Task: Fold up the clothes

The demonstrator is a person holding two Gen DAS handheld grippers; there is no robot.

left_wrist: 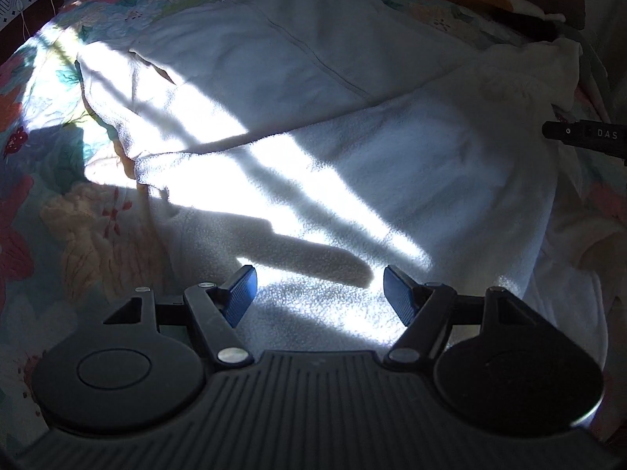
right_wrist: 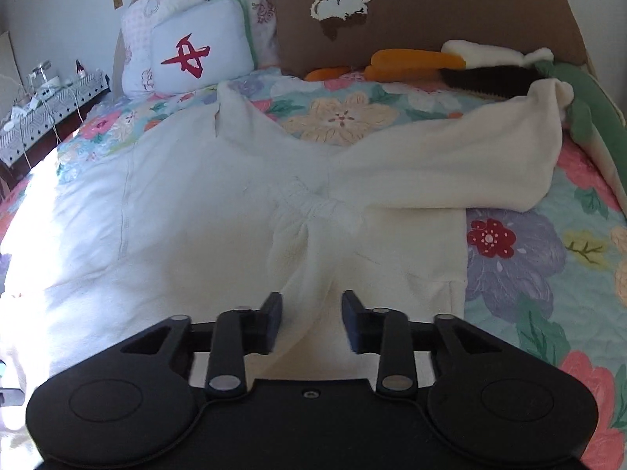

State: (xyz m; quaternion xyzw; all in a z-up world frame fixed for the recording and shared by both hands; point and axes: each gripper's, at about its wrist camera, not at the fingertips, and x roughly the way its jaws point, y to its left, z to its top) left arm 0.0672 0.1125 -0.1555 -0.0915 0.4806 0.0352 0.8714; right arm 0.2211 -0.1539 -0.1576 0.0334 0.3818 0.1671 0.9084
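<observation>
A white fleece garment (left_wrist: 352,164) lies spread on a floral bedspread (left_wrist: 78,215), one layer folded over another, with sunlight and shadow bars across it. My left gripper (left_wrist: 319,293) hovers open just above its near part, blue pads wide apart with nothing between them. In the right wrist view the same white garment (right_wrist: 203,211) stretches across the bed, a sleeve (right_wrist: 470,160) laid out to the right and a gathered cuff (right_wrist: 313,211) in the middle. My right gripper (right_wrist: 311,319) is open over the near hem, its fingers apart and holding nothing.
Pillows (right_wrist: 200,55) and a brown headboard cushion (right_wrist: 431,11) line the far end of the bed, with plush toys (right_wrist: 470,66) beside them. A cluttered side table (right_wrist: 47,105) stands at the left. The floral bedspread (right_wrist: 548,254) lies bare at the right.
</observation>
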